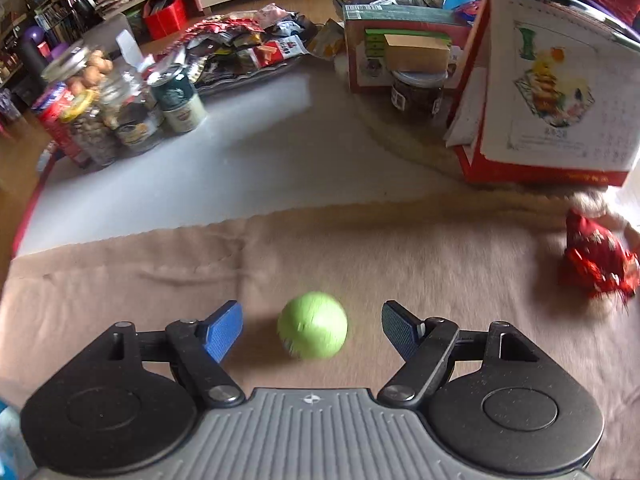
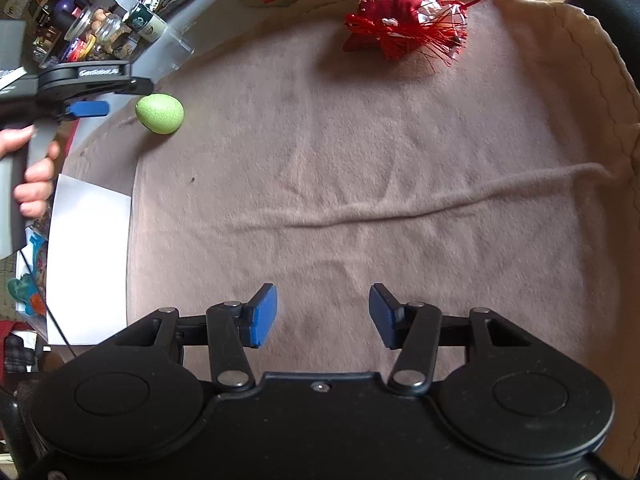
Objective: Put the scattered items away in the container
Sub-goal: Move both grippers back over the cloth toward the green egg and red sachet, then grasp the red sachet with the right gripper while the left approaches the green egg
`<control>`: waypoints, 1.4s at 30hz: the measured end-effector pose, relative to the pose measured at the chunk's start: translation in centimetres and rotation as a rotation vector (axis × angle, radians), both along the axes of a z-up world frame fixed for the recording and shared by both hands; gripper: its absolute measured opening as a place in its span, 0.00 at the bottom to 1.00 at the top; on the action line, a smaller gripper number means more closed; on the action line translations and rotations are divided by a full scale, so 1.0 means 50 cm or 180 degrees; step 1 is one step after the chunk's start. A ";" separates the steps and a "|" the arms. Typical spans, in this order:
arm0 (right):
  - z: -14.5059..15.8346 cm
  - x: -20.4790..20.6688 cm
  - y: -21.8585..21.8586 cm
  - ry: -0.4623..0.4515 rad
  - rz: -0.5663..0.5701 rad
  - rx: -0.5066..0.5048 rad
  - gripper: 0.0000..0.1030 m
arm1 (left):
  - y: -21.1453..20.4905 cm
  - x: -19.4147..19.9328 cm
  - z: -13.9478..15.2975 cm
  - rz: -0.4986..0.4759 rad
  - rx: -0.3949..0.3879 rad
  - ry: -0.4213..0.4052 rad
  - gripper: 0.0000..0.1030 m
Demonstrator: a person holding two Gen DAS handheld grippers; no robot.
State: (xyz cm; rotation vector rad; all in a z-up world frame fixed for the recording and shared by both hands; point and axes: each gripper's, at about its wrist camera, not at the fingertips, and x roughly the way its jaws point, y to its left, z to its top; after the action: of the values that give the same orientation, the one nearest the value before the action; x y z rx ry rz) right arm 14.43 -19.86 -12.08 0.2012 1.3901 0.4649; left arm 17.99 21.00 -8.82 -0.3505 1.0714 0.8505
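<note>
A green egg-shaped toy (image 1: 313, 325) lies on the beige cloth (image 1: 360, 248), between the open blue pads of my left gripper (image 1: 312, 330), not touched by either pad. It also shows in the right wrist view (image 2: 160, 114), just right of the left gripper (image 2: 120, 100). A red fabric pouch with a tassel (image 2: 404, 24) lies at the cloth's far side; it shows blurred in the left wrist view (image 1: 596, 256). My right gripper (image 2: 322, 316) is open and empty above the cloth's near middle. No container for the items is plainly identifiable.
Jars and cans (image 1: 120, 108) stand at the left on a white sheet (image 1: 240, 160). A pile of snack packets (image 1: 240, 44), a box with a jar (image 1: 404, 60) and a standing calendar (image 1: 560, 92) lie beyond. White paper (image 2: 90, 264) lies left of the cloth.
</note>
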 end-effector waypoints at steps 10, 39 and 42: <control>-0.006 0.012 0.013 0.0005 0.0063 0.0059 0.51 | -0.013 -0.018 -0.094 -0.0253 -0.0838 -0.0089 0.75; -0.015 0.060 0.004 -0.0050 -0.0014 -0.0063 0.51 | 0.021 -0.021 -0.138 -0.0184 -0.0056 0.0200 0.51; -0.018 0.061 0.002 -0.0046 -0.0027 -0.0073 0.51 | 0.042 -0.024 -0.138 -0.0064 -0.0291 0.0038 0.51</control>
State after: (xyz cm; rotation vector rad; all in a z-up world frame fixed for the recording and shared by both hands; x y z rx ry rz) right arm 17.47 -19.79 -12.97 0.1846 1.3795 0.4422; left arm 16.80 23.12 -15.73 -0.4111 1.1257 0.7881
